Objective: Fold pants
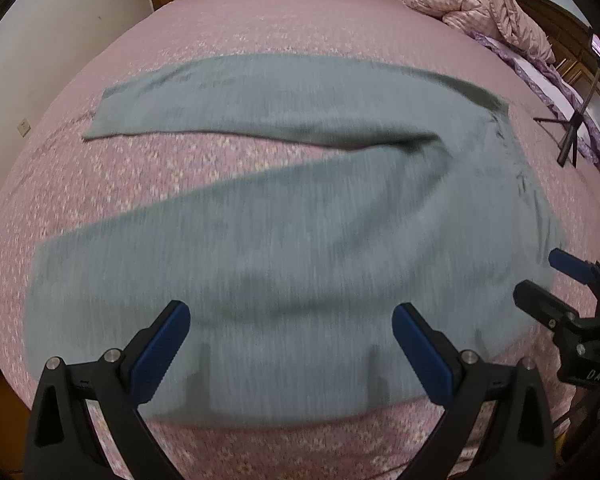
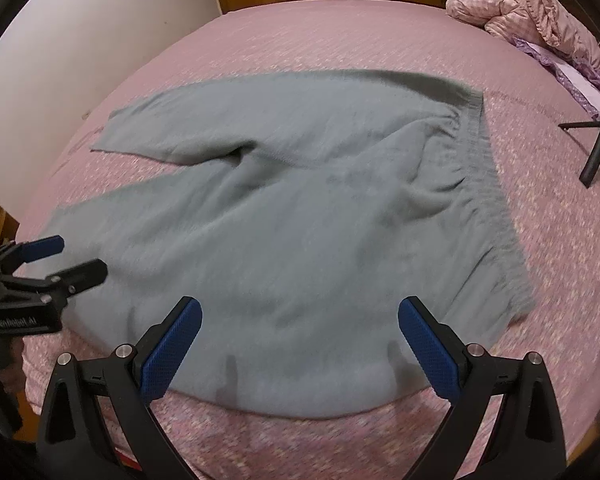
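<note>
Pants [image 1: 284,216] spread on bed [image 1: 260,16], just ahead of left gripper [image 1: 291,344] and right gripper [image 2: 300,344], both spread

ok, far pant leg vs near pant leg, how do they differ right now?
The far leg lies flat and straight across the bed, its hem pointing left. The near leg runs diagonally toward the bed's front edge, with soft ripples, under both open tools: left tool, right tool. Neither leg is gripped. Both are the same grey-green knit and meet at the crotch.

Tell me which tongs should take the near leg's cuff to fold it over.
Left. The left tongs, open, hover over the near leg of the pants toward its cuff; the right tongs, also open, sit nearer the waistband.
</note>
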Available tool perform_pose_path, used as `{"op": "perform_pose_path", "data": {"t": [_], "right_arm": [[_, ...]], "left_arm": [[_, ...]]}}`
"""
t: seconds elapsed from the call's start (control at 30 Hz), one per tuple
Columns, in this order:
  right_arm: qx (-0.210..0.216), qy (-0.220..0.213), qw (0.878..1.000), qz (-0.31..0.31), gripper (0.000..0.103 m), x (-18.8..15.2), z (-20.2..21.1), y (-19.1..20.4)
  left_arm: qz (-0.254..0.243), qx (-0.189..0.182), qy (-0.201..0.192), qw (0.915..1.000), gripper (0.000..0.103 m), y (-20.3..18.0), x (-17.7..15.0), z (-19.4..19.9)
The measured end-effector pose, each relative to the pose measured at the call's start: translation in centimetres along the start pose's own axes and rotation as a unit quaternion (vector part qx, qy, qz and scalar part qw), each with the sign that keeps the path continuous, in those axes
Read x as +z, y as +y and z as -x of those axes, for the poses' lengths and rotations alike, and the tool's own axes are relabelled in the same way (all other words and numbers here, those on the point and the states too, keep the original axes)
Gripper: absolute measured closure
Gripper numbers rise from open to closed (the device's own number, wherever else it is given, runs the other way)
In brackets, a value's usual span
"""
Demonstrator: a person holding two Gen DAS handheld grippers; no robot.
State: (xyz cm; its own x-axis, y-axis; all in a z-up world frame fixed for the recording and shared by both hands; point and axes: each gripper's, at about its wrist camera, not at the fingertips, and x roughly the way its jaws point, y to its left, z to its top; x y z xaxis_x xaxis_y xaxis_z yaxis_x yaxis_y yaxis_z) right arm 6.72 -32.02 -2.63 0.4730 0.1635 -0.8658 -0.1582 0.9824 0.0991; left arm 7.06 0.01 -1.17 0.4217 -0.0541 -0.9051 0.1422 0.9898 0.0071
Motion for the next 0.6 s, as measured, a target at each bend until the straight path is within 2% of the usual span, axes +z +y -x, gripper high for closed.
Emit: {"op": "perform_pose_path", "data": {"t": [0.3,0.47,0.6], "right_arm": [[0.011,-0.005,0.999,-0.030,0.002,4.2,-0.5,-3.4],[-0.003,-0.029,0.999,-0.040,0.002,7.4,-0.2,-5.4],[-0.012,-0.036,0.998,-0.042,0.002,9.5,-0.4,-6.8]], "left_arm": [[-0.028,-0.003,0.002,0.9996,0.000,0.2,4.8,-0.8],[-0.043,0.006,-0.001,0.9991,0.000,0.4,7.4,-1.4],[-0.041,-0.006,0.003,0.9991,0.000,0.9,9.7,-2.4]]}}
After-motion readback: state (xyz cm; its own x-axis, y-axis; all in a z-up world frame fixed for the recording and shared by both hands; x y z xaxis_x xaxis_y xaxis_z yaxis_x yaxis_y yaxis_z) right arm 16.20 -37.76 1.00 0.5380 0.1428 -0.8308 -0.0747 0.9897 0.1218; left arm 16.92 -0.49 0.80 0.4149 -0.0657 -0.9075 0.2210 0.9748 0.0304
